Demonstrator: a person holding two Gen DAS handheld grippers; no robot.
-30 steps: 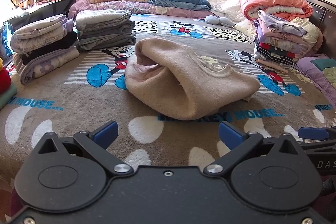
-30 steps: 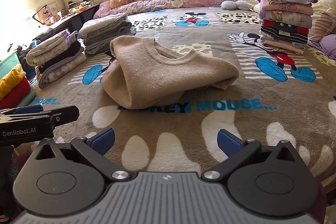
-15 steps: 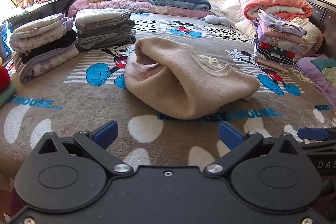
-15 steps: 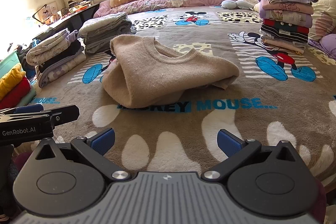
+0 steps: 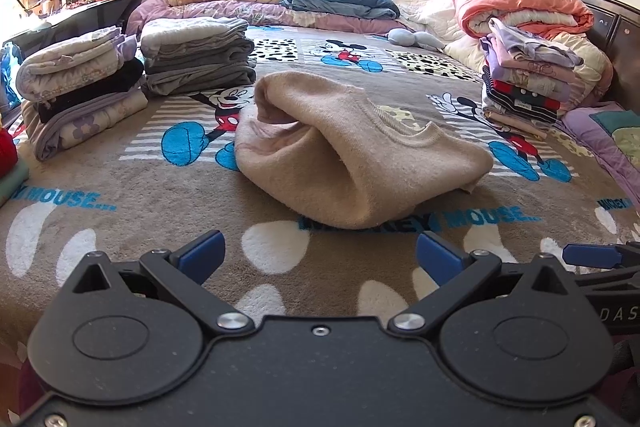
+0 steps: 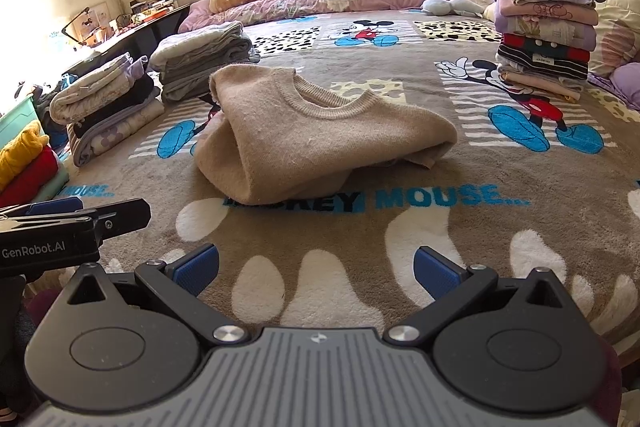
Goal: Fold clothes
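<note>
Lying ahead of both my grippers is the tan sweater [image 5: 360, 155], folded over into a thick bundle on the bed blanket [image 5: 120, 195], collar facing up and away from me. It is looking mostly folded, though the bundle is bulging: the left end is gaping open like a tube, and a bit of fabric is poking out at the low right corner. I am judging this piece near done, perhaps needing a flatten or a move to a pile.

Folded stacks are sitting well beyond the sweater: two stacks far to the left [image 5: 80, 87] and [image 5: 198, 57], and a taller mixed stack far to the right [image 5: 524, 83]. I cannot tell whether any unfolded clothes are waiting.

My left gripper [image 5: 320, 255] is hanging low over the blanket with its jaws spread wide, holding nothing; the sweater is lying straight ahead, apart from the fingertips. My right gripper [image 6: 316, 269] is likewise spread wide and empty, with the sweater ahead and slightly left, not touching. Both grippers are sitting side by side, close together.
</note>
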